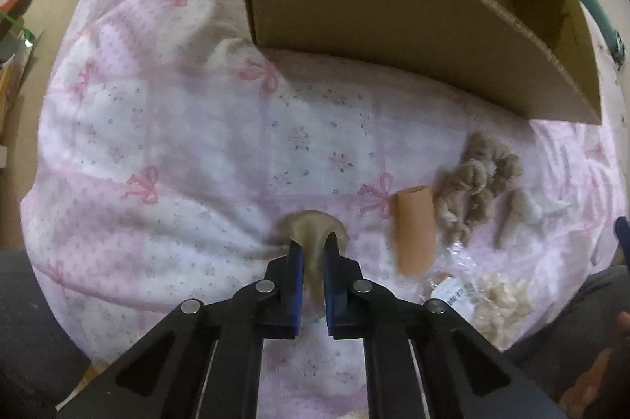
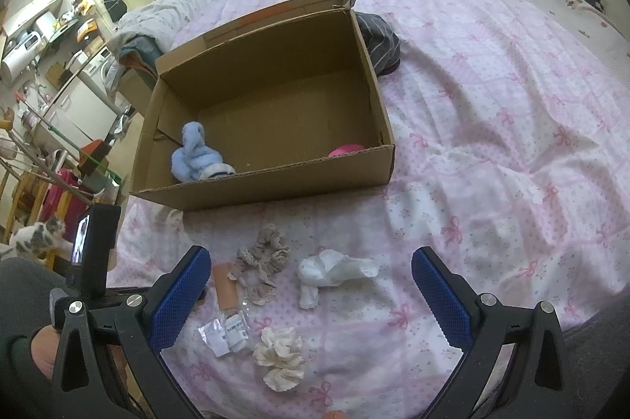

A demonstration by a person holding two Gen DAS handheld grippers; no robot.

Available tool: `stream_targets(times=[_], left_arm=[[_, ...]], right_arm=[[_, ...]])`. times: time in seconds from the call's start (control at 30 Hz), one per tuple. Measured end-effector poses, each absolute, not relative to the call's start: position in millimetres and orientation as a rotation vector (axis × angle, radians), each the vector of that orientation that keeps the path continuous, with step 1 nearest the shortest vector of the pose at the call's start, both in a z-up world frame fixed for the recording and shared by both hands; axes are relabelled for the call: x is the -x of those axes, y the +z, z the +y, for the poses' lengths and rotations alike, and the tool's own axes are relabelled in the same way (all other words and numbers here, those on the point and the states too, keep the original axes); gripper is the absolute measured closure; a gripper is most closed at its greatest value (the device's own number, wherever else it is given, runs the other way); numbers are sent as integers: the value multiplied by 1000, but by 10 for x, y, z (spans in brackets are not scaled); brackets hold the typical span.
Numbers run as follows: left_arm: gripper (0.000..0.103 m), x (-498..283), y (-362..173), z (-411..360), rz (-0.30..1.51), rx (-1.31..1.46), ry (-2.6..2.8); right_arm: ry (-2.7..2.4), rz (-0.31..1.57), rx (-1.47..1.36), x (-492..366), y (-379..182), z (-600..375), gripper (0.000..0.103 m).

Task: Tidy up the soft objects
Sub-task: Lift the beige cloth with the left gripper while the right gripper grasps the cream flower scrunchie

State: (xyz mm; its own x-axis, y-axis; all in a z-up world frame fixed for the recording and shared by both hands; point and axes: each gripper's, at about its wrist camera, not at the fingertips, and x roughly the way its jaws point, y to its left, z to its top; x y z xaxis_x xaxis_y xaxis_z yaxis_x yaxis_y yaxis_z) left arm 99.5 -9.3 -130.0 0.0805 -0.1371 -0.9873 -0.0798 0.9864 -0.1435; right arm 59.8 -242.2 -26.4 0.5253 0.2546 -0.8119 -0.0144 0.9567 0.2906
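Cardboard box [image 2: 271,104] on the bed holds a blue plush [image 2: 195,155] and something pink [image 2: 345,151]. Left tool [image 1: 314,253] pinches a beige soft piece [image 1: 315,234]; right tool [image 2: 311,297] gapes wide. Left out on the quilt [image 2: 492,143]: tan scrunchie [image 2: 262,263], white cloth [image 2: 330,273], cream scrunchie [image 2: 281,356], orange tube [image 2: 226,287].

Left wrist cam sits low and close over the pink quilt [image 1: 165,151], facing the cardboard box [image 1: 393,25] side wall. Right wrist cam is higher and further back, looking down into the same box [image 2: 275,96]. Shared: box, quilt, beige scrunchie [image 1: 476,178] [image 2: 262,261], orange tube [image 1: 415,234] [image 2: 227,285].
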Motion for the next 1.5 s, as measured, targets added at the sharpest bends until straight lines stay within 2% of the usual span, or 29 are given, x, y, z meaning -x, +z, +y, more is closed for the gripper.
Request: stream_targets(times=[0.27, 0.63, 0.7, 0.77, 0.8, 0.83, 0.87, 0.97, 1.3, 1.5], left_arm=[[95, -797, -706, -20, 1345, 162, -79], [95, -729, -633, 233, 1289, 196, -11], [95, -714, -626, 251, 1294, 200, -26], [95, -707, -607, 235, 1286, 197, -38], [95, -706, -608, 228, 1284, 200, -44], [96, -696, -580, 247, 1283, 199, -45], [96, -693, -576, 248, 1281, 197, -45], [96, -694, -585, 249, 1283, 203, -40], [96, -673, -556, 141, 1245, 133, -26], [96, -643, -531, 72, 1214, 77, -13]], right_arm=[[193, 1038, -316, -612, -298, -2487, 0], [262, 1332, -142, -620, -771, -2099, 0], [294, 1390, -140, -607, -888, -2025, 7], [319, 1427, -120, -587, -969, -1946, 27], [330, 1441, -104, -571, -999, -1904, 30], [342, 1449, -91, -547, -1021, -1861, 47], [355, 1454, -77, -528, -1033, -1824, 73], [371, 1433, -61, -503, -988, -1791, 89], [393, 1161, -186, -481, -475, -1947, 89], [393, 1142, -201, -508, -452, -1971, 89]])
